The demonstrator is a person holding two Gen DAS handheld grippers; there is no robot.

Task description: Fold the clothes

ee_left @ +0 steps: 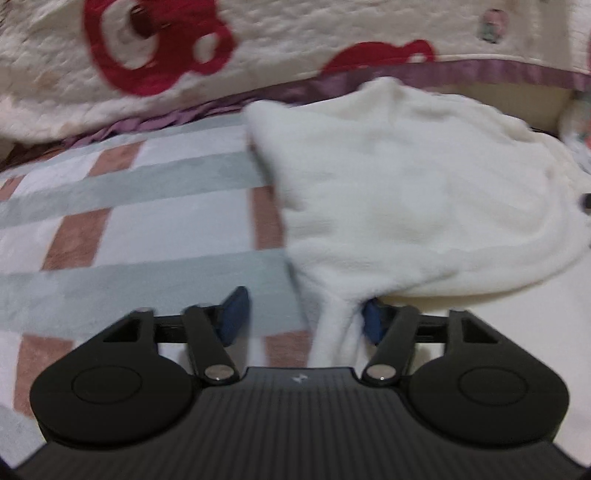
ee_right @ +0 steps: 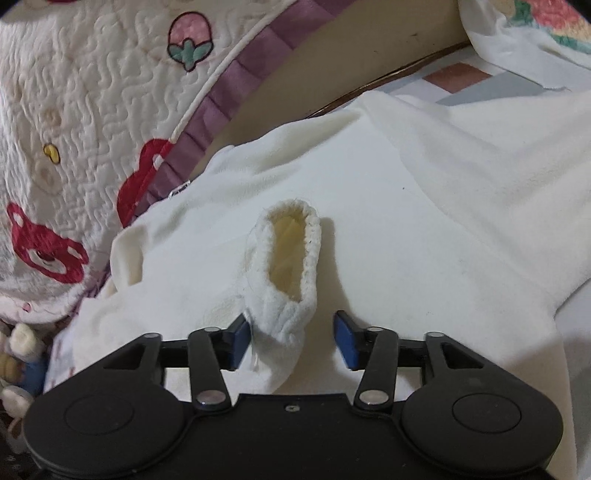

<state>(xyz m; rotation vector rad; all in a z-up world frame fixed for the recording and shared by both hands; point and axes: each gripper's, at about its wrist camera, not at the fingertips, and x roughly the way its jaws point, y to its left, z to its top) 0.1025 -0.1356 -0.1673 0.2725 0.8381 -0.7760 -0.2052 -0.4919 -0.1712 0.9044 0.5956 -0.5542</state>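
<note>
A white fleece garment [ee_left: 406, 192] lies spread on the bed, its left edge over the checked blanket. A narrow part of it runs down between my left gripper's [ee_left: 303, 321] fingers, close to the right blue pad [ee_left: 372, 325]. That gripper is open, pads wide apart. In the right wrist view the same garment [ee_right: 424, 206] fills the middle. Its sleeve cuff [ee_right: 291, 251], open-mouthed with a yellowish inside, lies between the fingers of my right gripper [ee_right: 292, 341], against the left pad [ee_right: 239, 341]. The right gripper is open too.
A checked blanket [ee_left: 140, 206] in grey, white and pink covers the bed. A quilted cream cover [ee_right: 74, 122] with red bear prints and a purple trim is heaped at the back and left. Plush toys [ee_right: 16, 354] sit at the lower left. A floral cloth [ee_right: 535, 33] lies at the upper right.
</note>
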